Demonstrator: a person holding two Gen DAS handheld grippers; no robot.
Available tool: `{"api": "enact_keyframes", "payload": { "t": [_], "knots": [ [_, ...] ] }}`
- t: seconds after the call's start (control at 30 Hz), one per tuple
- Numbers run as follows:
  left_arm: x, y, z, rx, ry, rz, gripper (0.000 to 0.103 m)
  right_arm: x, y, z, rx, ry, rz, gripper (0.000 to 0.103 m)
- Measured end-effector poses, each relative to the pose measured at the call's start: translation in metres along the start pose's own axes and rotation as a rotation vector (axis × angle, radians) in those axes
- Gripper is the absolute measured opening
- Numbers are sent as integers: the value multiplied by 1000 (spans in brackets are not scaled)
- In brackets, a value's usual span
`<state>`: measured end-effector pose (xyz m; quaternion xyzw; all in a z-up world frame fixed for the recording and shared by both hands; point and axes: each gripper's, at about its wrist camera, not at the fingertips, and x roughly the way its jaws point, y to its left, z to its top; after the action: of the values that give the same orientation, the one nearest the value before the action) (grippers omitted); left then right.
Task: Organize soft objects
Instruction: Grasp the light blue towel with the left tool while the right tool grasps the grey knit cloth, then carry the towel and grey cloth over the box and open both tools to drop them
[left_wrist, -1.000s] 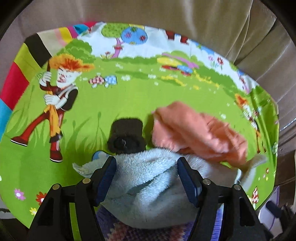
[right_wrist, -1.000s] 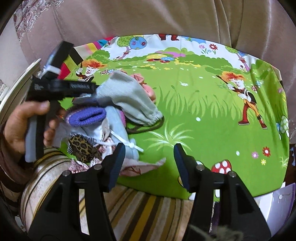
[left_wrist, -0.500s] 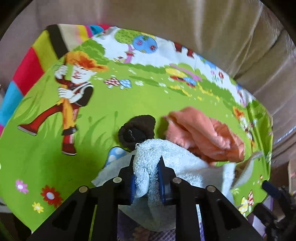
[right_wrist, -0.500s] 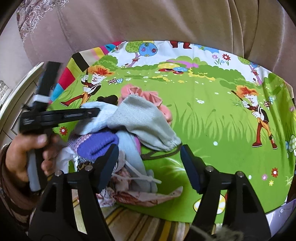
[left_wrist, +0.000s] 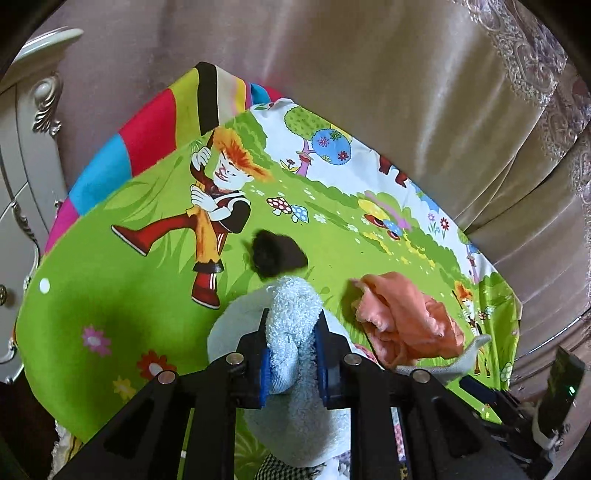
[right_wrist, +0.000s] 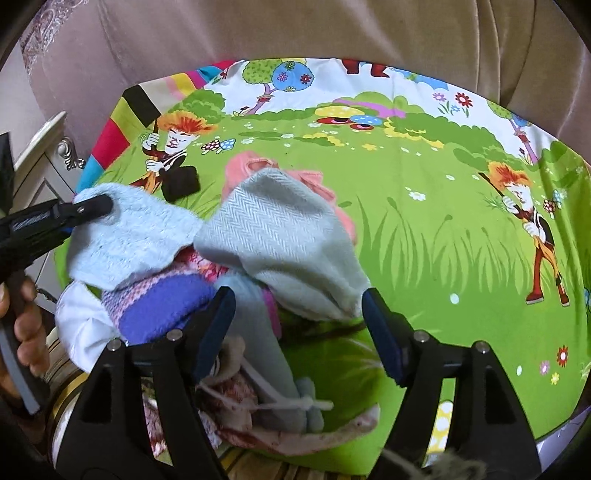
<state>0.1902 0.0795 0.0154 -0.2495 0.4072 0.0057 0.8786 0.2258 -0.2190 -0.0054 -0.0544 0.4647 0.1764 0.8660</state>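
My left gripper (left_wrist: 291, 354) is shut on a light blue fluffy towel (left_wrist: 291, 325) and holds it lifted off the pile; it also shows in the right wrist view (right_wrist: 133, 236), pinched at its left corner. My right gripper (right_wrist: 299, 328) is open and empty, its jaws either side of a grey-green herringbone cloth (right_wrist: 280, 240) on the pile. A pink-orange cloth (left_wrist: 406, 321) lies to the right of the towel. A small black soft item (left_wrist: 277, 254) lies on the cartoon bedsheet (left_wrist: 110, 288) beyond the towel.
The pile holds a purple knit piece (right_wrist: 162, 310), a white cloth (right_wrist: 81, 328) and a pale pink garment with strings (right_wrist: 258, 410). A beige curtain (left_wrist: 406, 92) hangs behind the bed. A white ornate cabinet (left_wrist: 26, 147) stands at the left.
My left gripper closed on the blue towel and lifted it up and left off the pile. My right gripper moved forward and down over the grey-green cloth, still open.
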Motion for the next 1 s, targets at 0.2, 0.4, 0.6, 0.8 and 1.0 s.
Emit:
{"api": "enact_keyframes", "payload": {
  "t": [0.2,0.4,0.6,0.8,1.0],
  "knots": [
    [-4,2,-17,5,11,-24,20,15,3,8,-10,4,-6,75],
    [0,1,-23,16,16,-23,20,32,1,17,-1,19,-12,75],
    [0,0,-24,28,9,-23,20,48,-7,23,15,47,-33,43],
    [-7,-2,-25,36,-23,-18,20,41,-4,15,-20,28,-50,17],
    [-24,-6,-27,56,-101,-12,20,17,-15,7,14,-18,-70,16]
  ]
}}
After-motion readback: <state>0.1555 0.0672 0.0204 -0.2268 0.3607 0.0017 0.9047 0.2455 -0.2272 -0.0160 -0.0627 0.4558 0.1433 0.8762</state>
